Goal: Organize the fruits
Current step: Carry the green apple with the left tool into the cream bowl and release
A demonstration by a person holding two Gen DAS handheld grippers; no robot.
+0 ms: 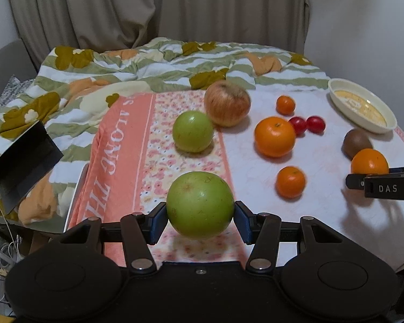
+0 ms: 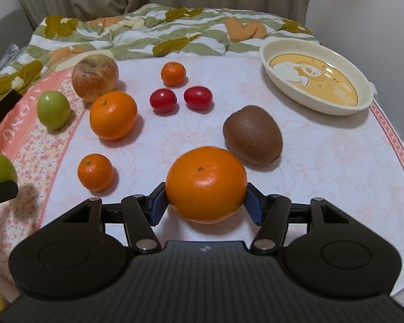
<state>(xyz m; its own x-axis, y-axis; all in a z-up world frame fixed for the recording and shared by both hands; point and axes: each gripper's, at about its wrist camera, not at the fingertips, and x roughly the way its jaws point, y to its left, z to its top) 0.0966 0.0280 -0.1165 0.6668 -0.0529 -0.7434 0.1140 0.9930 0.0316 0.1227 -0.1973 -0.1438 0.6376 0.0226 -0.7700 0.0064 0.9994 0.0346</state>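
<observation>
My left gripper point(image 1: 200, 216) is shut on a green apple point(image 1: 200, 204), held just above the cloth. My right gripper point(image 2: 206, 202) is shut on a large orange point(image 2: 206, 184), which also shows in the left wrist view point(image 1: 369, 161). On the cloth lie a second green apple point(image 1: 193, 131), a red-yellow apple point(image 1: 227, 103), another large orange point(image 1: 274, 136), two small mandarins point(image 1: 290, 181) point(image 1: 285, 105), two cherry tomatoes point(image 1: 307, 125) and a brown kiwi point(image 2: 252, 134).
A cream oval dish point(image 2: 316, 76) with a yellow picture stands at the back right. A pink-and-white cloth point(image 2: 323, 161) covers the table. A rumpled green-and-orange quilt point(image 1: 137, 64) lies behind. A dark box point(image 1: 24, 158) sits at the left.
</observation>
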